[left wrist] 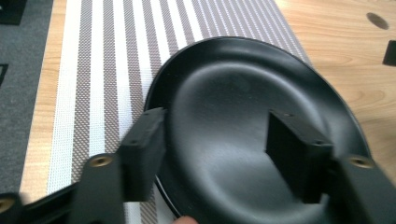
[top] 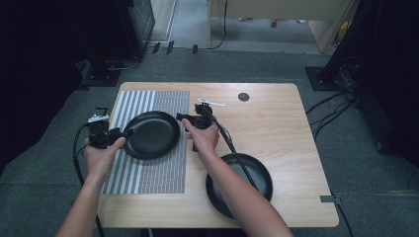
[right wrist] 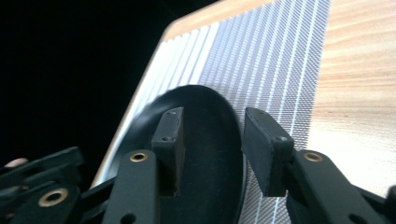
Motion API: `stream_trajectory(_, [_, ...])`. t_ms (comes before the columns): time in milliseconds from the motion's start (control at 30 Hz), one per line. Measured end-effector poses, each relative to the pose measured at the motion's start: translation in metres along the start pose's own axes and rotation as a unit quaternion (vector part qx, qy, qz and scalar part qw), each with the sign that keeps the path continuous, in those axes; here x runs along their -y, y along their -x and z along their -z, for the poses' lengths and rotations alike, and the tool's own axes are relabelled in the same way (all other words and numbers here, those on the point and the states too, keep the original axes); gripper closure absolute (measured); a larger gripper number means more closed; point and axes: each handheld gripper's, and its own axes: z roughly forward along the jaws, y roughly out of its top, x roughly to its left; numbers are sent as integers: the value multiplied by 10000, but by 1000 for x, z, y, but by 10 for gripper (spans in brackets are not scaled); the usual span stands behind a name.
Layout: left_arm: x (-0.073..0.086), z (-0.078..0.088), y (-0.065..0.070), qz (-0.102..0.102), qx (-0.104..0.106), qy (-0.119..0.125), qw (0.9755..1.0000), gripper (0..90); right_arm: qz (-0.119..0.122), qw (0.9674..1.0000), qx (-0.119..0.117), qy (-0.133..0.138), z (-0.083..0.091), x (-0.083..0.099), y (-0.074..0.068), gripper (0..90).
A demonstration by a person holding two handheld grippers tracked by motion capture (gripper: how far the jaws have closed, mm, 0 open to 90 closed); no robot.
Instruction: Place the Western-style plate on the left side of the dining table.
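Plate on the striped mat, both tongs let go at its rim

Plate (top: pixel 151 134), black, shallow and round, lies on the striped placemat (top: pixel 148 101) near the desk's (top: pixel 276 118) left edge. It looks stiff and smooth, probably light plastic or melamine, so it should not bend, but its glossy sloping rim may slip out of narrow pads. The best hold, I judge, is across the rim at 2 opposite sides, one jaw over the lip and one beneath, as the tongs are placed now.

Left gripper (top: pixel 123 133) sits at the plate's left rim, right gripper (top: pixel 182 117) at its far right rim. In the left gripper view the jaws stand apart with the rim between them, unpressed; the right gripper view shows the same, jaws parted astride the edge with a gap on either side. Neither clamps anything.

A 2nd black plate (top: pixel 259 173) lies near the desk's front edge, partly under the right forearm. A small dark round mark (top: pixel 243 97) sits near the far edge, well apart. Cables trail off both grippers; nothing crowds the plate.
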Motion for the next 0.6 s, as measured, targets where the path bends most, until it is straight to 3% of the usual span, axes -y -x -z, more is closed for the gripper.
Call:
stream_trajectory(33, [2, 3, 3, -24, -32, 3, 10000, 319, 0, 10000, 0, 0, 0, 0, 0, 578])
stream_trajectory(67, [5, 6, 7, -10, -44, -4, 10000, 235, 125, 9998, -134, 18, 10, 0, -1, 528])
stream_trajectory(100, [5, 6, 7, -10, -44, -4, 10000, 212, 125, 9998, -134, 18, 10, 0, -1, 528])
stream_trajectory(133, [9, 10, 12, 15, -3, 1, 10000, 191, 518, 9986, -11, 49, 19, 1, -4, 509])
stream_trajectory(200, [12, 12, 14, 19, 13, 32, 10000, 176, 772, 9969, 67, 108, 27, 1, -5, 485])
stream_trajectory(333, [21, 22, 24, -9, 99, 184, 9998, 161, 950, 9953, 144, 74, 43, 0, -6, 440])
stream_trajectory(367, [24, 24, 26, -62, 100, 194, 9997, 138, 1082, 9939, 235, -5, 53, -1, -5, 383])
stream_trajectory(433, [30, 31, 31, -113, 194, 258, 9994, 135, 1315, 9909, 271, -47, 61, -2, -3, 357])
stream_trajectory(600, [37, 39, 37, -242, 359, 368, 9984, 135, 1416, 9898, 173, 21, 80, -1, 0, 323])
